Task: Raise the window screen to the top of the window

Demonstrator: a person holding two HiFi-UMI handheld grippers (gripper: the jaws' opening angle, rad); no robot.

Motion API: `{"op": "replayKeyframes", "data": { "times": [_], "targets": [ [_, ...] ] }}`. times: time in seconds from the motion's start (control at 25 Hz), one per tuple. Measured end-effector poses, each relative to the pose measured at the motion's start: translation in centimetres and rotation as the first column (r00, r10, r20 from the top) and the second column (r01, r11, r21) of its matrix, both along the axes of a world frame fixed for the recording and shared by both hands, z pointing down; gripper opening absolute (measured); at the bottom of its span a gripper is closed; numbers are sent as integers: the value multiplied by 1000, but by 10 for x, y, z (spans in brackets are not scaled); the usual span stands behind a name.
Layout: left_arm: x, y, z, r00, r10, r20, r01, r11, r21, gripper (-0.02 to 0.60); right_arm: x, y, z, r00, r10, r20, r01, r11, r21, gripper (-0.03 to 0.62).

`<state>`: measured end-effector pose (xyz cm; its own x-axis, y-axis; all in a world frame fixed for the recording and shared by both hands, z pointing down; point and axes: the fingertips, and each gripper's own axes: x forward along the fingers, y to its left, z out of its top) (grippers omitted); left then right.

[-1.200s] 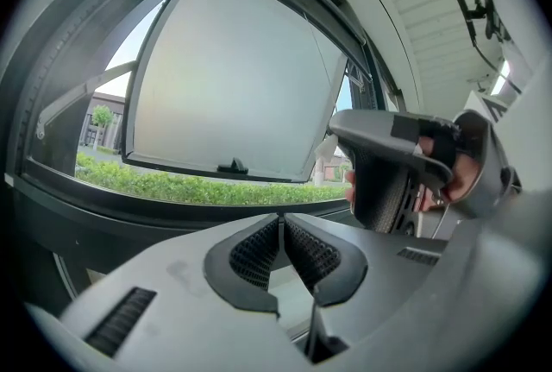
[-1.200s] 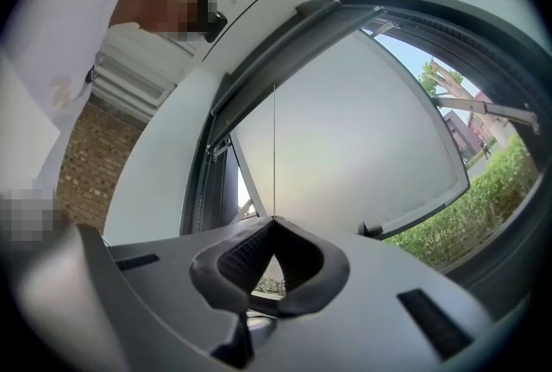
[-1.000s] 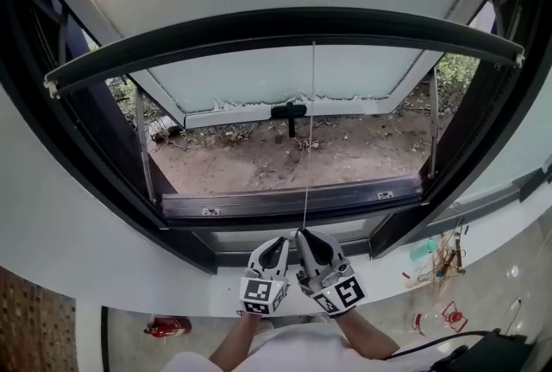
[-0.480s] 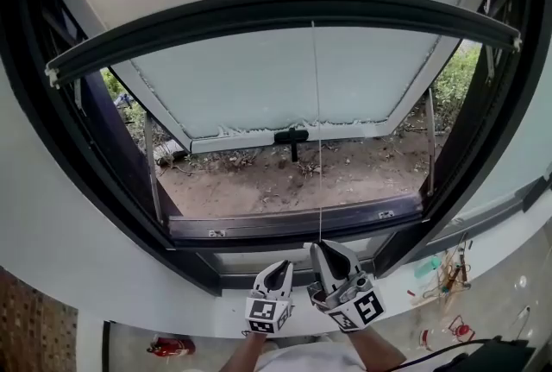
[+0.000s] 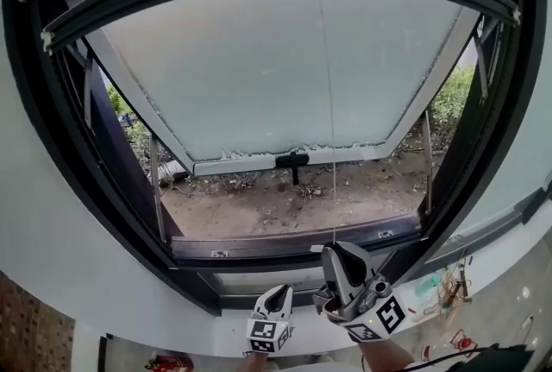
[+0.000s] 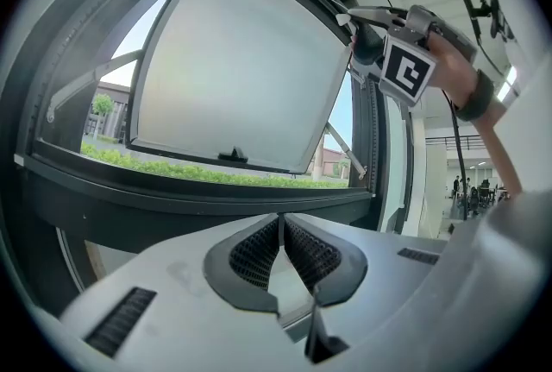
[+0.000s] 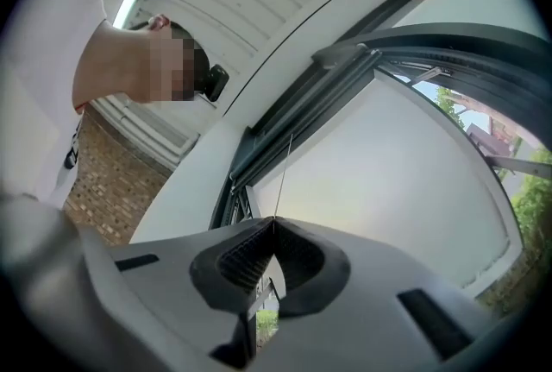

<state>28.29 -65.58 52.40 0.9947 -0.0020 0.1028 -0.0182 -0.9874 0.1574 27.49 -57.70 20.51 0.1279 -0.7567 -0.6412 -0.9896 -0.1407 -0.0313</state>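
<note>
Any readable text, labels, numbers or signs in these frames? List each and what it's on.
No readable text in any view.
Left marker cube and right marker cube: black-and-white square patterns only, no letters or digits.
Clutter on the floor: too small to make out any print.

**Clutter on the floor beneath an open window**

The pale floor below the window carries a loose scatter at the right. A teal object, thin sticks and small red items lie close together, too small to name more closely, and a black cable runs near them. Well apart at the left lies a red object, beside a brick-patterned patch.
</note>
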Motion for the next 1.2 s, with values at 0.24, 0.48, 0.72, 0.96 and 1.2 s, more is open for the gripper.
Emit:
{"op": "replayKeyframes", "data": {
  "times": [0.24, 0.48, 0.72, 0.96, 1.2],
  "targets": [
    [-7, -1, 4, 1000, -5, 10, 5, 1000, -3, 20, 0, 23, -20, 1000, 1, 1, -1, 995, 103, 0],
    [-13, -4, 5, 1000, -11, 13, 11, 1000, -3, 20, -6, 34, -27, 997, -78, 8, 76, 982, 173, 0],
    [-15, 7, 4, 1000, 18, 19, -18, 1000, 0, 20, -2, 16, 35, 995, -30, 94, 32, 999, -17, 0],
    [-13, 12, -6, 999, 32, -7, -32, 999, -5, 20, 16, -5, 148, 978, 199, 66, -160, 910, -382, 0],
    [-6, 14, -35, 997, 19, -69, -18, 1000, 15, 20, 38, -1, 238, 931, 340, 132, -190, 759, -622, 0]
  ]
}}
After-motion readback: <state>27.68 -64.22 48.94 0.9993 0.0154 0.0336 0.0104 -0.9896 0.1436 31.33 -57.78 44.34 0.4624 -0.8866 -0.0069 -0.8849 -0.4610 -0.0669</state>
